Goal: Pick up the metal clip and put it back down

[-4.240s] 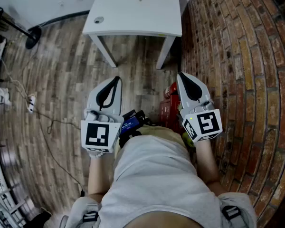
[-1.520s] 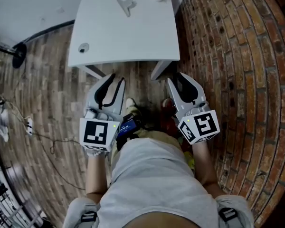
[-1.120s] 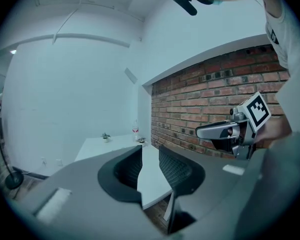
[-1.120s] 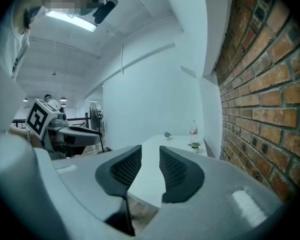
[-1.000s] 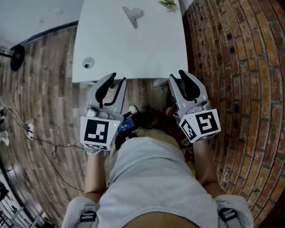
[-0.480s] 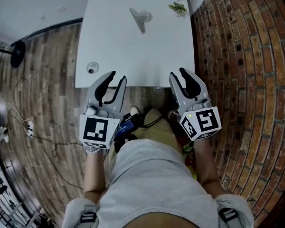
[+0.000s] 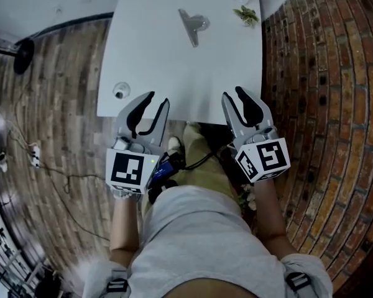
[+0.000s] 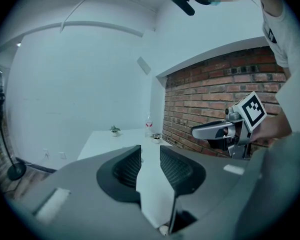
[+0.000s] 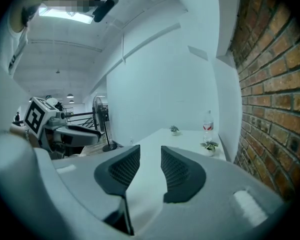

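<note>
we stand on a plank floor [image 7: 62, 73], brick wall [image 7: 323, 104] at our right, white table [image 7: 155, 61] ahead, our left gripper [image 7: 158, 99] and right gripper [image 7: 233, 94] at its near edge, jaws of both apart and empty, metal clip [image 7: 193, 27] lying toward the table's far end

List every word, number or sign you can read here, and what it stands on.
No readable text anywhere.
Left marker cube and right marker cube: black-and-white square patterns only, no letters.
Bottle: reddish label, too small to read.
Shirt: small dark mark, too blurred to read.
</note>
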`<action>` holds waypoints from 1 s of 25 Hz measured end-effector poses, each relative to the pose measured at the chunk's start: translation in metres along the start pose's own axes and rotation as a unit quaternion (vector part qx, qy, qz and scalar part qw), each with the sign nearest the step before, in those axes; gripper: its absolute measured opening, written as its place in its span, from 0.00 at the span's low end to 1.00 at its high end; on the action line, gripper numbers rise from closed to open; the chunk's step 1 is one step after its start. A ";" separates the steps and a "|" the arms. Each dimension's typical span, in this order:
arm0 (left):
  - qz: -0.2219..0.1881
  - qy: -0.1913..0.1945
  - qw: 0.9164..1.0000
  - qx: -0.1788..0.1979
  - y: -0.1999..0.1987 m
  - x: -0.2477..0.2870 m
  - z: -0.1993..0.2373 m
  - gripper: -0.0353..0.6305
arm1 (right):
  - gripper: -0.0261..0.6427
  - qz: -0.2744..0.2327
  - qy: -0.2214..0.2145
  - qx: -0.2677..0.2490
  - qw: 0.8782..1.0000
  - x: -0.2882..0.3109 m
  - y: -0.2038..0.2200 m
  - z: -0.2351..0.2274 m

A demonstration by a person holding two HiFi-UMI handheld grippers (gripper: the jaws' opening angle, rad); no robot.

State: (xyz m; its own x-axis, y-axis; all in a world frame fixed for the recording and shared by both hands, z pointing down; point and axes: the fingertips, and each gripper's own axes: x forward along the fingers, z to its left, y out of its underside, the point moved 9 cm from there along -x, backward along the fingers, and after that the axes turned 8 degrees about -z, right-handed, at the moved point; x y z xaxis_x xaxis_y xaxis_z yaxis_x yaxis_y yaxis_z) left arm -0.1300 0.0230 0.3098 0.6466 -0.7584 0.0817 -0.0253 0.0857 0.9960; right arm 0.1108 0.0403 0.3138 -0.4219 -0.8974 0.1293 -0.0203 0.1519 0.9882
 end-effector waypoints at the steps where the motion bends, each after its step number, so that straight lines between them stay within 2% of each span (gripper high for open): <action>1: 0.001 -0.003 1.000 -0.001 0.001 0.005 0.002 0.23 | 0.23 0.004 -0.004 0.001 1.000 0.006 0.001 -0.004; 15: 0.028 -0.040 0.998 -0.035 0.021 0.068 0.038 0.24 | 0.27 0.053 -0.050 0.008 0.997 0.092 0.019 -0.051; 25: 0.045 -0.062 0.996 -0.048 0.038 0.107 0.061 0.24 | 0.27 0.073 -0.054 0.025 0.995 0.147 0.033 -0.088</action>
State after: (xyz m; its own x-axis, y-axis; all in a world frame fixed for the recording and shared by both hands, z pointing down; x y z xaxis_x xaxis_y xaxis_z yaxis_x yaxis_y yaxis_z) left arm -0.1081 -0.0945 0.3588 0.5458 -0.8183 0.1803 -0.0026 0.2135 0.9769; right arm 0.1281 -0.1232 0.3730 -0.5190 -0.8143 0.2598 0.0042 0.3015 0.9534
